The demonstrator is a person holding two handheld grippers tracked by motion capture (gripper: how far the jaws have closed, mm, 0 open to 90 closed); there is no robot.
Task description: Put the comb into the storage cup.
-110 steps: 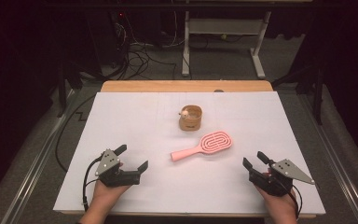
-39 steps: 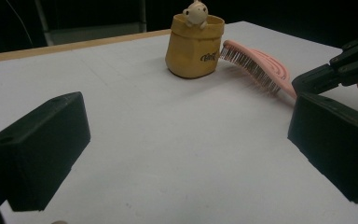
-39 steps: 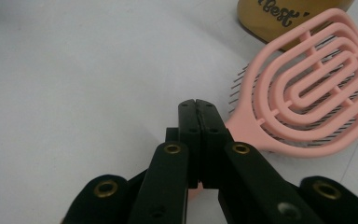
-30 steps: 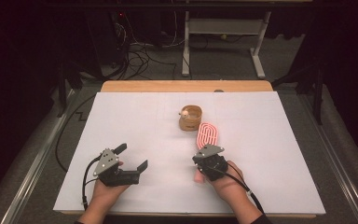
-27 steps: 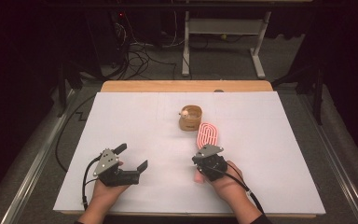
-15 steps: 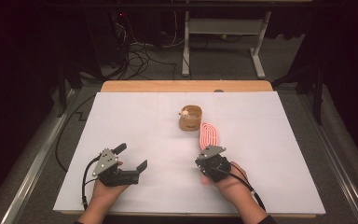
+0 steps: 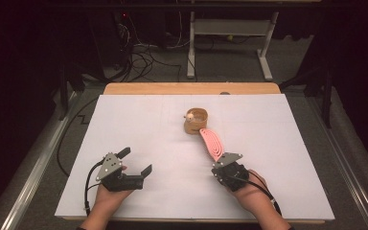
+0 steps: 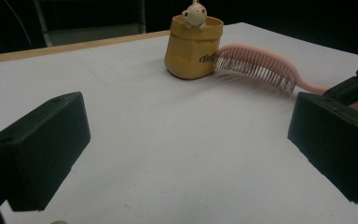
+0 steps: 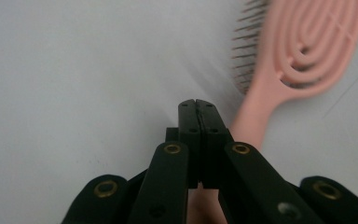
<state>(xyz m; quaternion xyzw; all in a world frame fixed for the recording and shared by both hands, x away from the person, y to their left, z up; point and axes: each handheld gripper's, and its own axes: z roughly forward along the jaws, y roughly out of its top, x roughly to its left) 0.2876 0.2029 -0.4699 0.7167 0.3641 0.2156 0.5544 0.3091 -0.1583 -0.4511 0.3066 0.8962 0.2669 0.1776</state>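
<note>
- Right gripper [image 7: 223, 168]: held in the person's right hand at the near right of the desk [image 7: 124, 124]. Its jaws are pressed together on the handle end of the pink hairbrush [image 7: 212, 142]. The right gripper view shows the handle running down under the closed jaws, so I judge the grip to be at the very tail, leaving the head free to swing.
- Pink hairbrush: lifted off the sheet and tilted, by the look of the left gripper view, where the bristles [image 8: 256, 70] hang downward. Long axis runs from the gripper away toward the far side of the desk; the head points at the yellow pouch [image 7: 196, 120] and sits just beside it, possibly touching its side.
- Yellow pouch: upright near the desk's middle, mouth up, a small round-headed figure [image 8: 195, 15] peeking from the top. Probably the place the brush is meant for, which would explain the head-first aim.
- Left gripper [image 7: 136, 167]: resting at the near left, well apart from the brush, jaws spread wide with nothing between them; apparently waiting in reserve.
</note>
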